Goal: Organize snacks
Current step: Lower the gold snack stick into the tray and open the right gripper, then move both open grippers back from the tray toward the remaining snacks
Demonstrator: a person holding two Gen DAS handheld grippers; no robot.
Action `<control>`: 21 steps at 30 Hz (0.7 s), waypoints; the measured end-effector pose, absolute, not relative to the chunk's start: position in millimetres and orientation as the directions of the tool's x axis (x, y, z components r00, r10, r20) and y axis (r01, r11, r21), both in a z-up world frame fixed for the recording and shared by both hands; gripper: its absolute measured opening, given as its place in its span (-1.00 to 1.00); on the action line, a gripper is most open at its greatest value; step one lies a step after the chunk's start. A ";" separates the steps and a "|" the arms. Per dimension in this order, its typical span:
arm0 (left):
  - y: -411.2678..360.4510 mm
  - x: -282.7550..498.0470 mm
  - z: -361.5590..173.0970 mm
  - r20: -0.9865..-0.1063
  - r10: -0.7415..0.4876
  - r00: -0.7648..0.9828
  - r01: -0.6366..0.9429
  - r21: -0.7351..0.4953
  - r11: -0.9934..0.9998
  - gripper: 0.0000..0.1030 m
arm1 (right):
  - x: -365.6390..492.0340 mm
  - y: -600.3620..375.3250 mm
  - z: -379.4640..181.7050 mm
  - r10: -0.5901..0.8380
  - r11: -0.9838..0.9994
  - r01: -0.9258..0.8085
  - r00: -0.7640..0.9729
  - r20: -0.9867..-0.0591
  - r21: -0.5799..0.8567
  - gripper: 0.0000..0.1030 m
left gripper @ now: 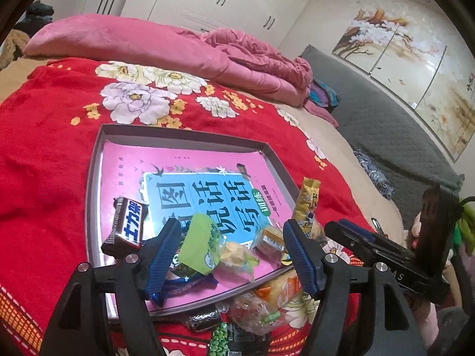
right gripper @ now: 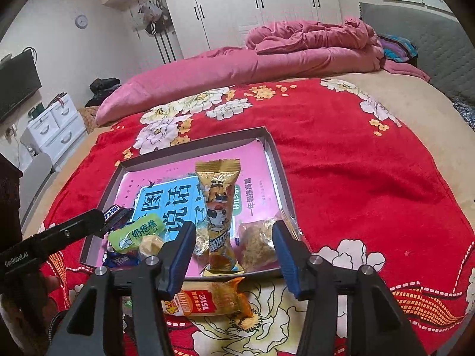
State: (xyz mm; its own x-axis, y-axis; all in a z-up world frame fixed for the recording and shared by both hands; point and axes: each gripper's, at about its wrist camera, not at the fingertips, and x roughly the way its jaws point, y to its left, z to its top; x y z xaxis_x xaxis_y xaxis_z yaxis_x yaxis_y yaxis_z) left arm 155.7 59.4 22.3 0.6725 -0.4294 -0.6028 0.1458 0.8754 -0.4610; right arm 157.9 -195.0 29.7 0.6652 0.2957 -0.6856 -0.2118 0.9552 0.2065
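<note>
A shallow grey box (left gripper: 184, 135) (right gripper: 276, 160) with a pink book in its bottom lies on the red floral blanket. In it lie a Snickers bar (left gripper: 126, 227), a green packet (left gripper: 200, 241) (right gripper: 136, 233), a yellow candy (left gripper: 234, 255), a gold snack pack (right gripper: 218, 207) (left gripper: 305, 201) and a clear crumb pack (right gripper: 256, 241). My left gripper (left gripper: 231, 255) is open and empty above the box's near edge. My right gripper (right gripper: 234, 252) is open and empty above the gold pack. An orange packet (right gripper: 213, 296) (left gripper: 279, 290) lies on the blanket before the box.
Several more snacks (left gripper: 252, 316) lie on the blanket (right gripper: 371, 178) by the box's near edge. A pink quilt (right gripper: 267, 56) is heaped at the far side of the bed. A grey headboard (right gripper: 415, 29) stands to the right, a white drawer unit (right gripper: 56, 127) to the left.
</note>
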 end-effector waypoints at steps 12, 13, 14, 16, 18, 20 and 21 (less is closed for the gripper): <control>81.5 145.3 28.6 -0.585 -0.399 0.706 0.104 -0.473 0.875 0.44 | 149.6 -196.1 35.8 0.305 0.952 -0.221 0.674 -0.673 0.210 0.10; 83.4 143.9 28.8 -0.584 -0.396 0.708 0.100 -0.472 0.876 0.44 | 148.5 -195.9 36.8 0.307 0.952 -0.222 0.675 -0.671 0.211 0.10; 84.8 142.8 28.7 -0.584 -0.395 0.709 0.098 -0.473 0.876 0.44 | 147.4 -195.5 37.7 0.309 0.951 -0.224 0.676 -0.669 0.213 0.11; 86.4 140.7 28.1 -0.586 -0.393 0.709 0.096 -0.472 0.877 0.44 | 145.6 -194.7 39.9 0.312 0.950 -0.230 0.678 -0.665 0.211 0.12; 87.4 138.4 27.2 -0.591 -0.387 0.708 0.092 -0.466 0.880 0.44 | 142.8 -193.8 41.6 0.314 0.949 -0.233 0.680 -0.662 0.211 0.12; 88.1 135.4 26.8 -0.594 -0.383 0.708 0.091 -0.461 0.883 0.44 | 141.0 -193.1 43.1 0.317 0.948 -0.236 0.682 -0.659 0.211 0.12; 88.3 133.6 26.7 -0.595 -0.381 0.708 0.090 -0.459 0.884 0.44 | 140.3 -193.0 43.6 0.317 0.948 -0.237 0.682 -0.659 0.211 0.12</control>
State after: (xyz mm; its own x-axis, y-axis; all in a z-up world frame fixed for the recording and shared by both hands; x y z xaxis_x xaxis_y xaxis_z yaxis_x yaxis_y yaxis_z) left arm 133.6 88.3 26.7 0.7076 -0.3812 -0.5950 0.0903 0.8839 -0.4588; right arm 140.3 -193.0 43.6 0.6823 0.3174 -0.6586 -0.2375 0.9482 0.2109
